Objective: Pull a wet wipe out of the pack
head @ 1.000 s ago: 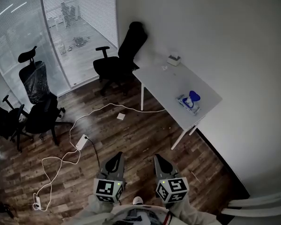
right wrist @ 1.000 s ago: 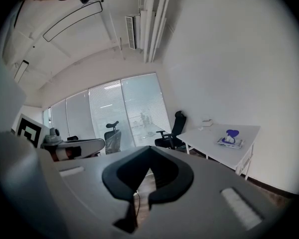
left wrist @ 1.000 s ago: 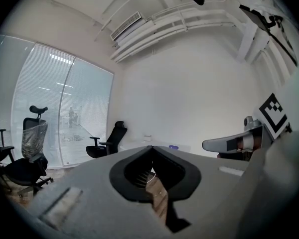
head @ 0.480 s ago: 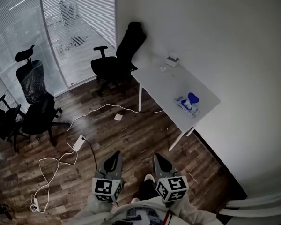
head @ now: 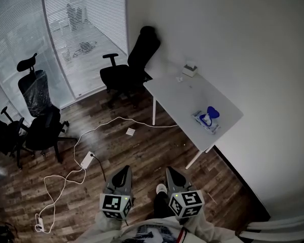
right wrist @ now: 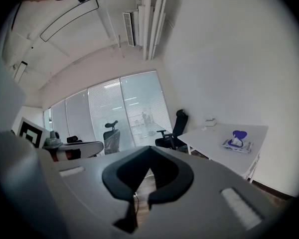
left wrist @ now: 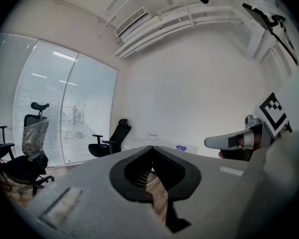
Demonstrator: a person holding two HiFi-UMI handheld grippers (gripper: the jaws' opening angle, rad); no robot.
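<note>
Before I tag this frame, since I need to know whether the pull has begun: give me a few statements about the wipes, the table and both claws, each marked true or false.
1. The wet wipe pack lies on the white table. True.
2. The right claw holds a wipe. False: it is shut on nothing, over the floor and short of the table.
3. The left claw is wide open. False: its jaws are together, with nothing between them.
4. A small white box sits at the table's far end, apart from the pack. True.
</note>
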